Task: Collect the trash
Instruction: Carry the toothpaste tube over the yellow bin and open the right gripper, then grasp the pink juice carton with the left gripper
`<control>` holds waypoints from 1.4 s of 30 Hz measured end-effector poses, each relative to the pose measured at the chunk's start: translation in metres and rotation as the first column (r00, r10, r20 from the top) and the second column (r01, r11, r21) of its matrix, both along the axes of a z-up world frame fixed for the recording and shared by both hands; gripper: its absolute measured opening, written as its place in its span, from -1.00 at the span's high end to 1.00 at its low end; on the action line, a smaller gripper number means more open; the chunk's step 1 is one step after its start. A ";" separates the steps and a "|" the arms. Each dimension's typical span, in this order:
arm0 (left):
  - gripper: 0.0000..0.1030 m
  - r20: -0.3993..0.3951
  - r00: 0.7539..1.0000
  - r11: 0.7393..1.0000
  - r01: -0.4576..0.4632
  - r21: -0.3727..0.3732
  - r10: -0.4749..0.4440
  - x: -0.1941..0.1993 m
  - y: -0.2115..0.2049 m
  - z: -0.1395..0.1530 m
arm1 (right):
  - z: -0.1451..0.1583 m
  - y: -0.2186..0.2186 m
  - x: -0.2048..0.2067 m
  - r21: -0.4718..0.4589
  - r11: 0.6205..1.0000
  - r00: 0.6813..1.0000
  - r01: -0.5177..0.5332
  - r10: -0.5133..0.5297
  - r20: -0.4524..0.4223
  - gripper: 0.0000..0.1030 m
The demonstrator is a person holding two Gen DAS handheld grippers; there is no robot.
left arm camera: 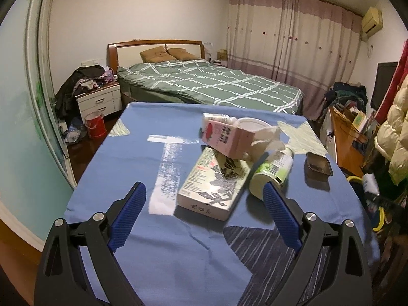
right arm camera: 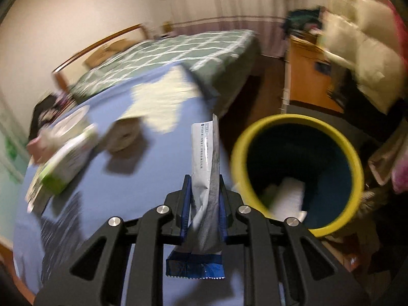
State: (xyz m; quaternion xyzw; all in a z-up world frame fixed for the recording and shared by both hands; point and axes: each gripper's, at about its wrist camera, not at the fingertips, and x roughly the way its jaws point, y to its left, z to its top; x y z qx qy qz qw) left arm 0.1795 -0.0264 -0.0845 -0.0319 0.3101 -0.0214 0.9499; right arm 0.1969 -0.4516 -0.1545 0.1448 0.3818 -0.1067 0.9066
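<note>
Right gripper (right arm camera: 204,181) clamped on silver sachet (right arm camera: 206,158), just left of yellow-rimmed bin (right arm camera: 298,170) | left gripper (left arm camera: 204,199) wide, empty, over tabletop (left arm camera: 114,168) | release only above bin mouth

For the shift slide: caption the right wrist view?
Right hand-held gripper clamps a grey sachet beside the yellow-rimmed bin.

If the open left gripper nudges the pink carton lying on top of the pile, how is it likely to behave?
The pink carton lies tilted across the flat box and other trash, so it would probably slide or topple off. It looks like an empty paperboard carton, likely light and easily dented. The left gripper stands open, short of it.
</note>
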 end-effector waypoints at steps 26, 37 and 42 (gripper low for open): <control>-0.78 -0.048 0.997 0.997 0.065 0.043 -0.063 0.013 -0.036 -0.013 | -0.040 -0.108 0.020 -0.024 0.973 0.969 0.228 -0.230 -0.092 0.45; -0.78 -0.096 0.993 0.997 0.074 0.036 -0.070 0.032 -0.025 -0.030 | -0.023 -0.084 0.014 -0.019 0.983 0.982 0.181 -0.181 -0.047 0.38; -0.78 -0.144 0.985 0.994 0.103 0.028 -0.098 0.054 -0.022 -0.043 | -0.019 -0.076 0.016 -0.018 0.987 0.986 0.161 -0.162 -0.041 0.37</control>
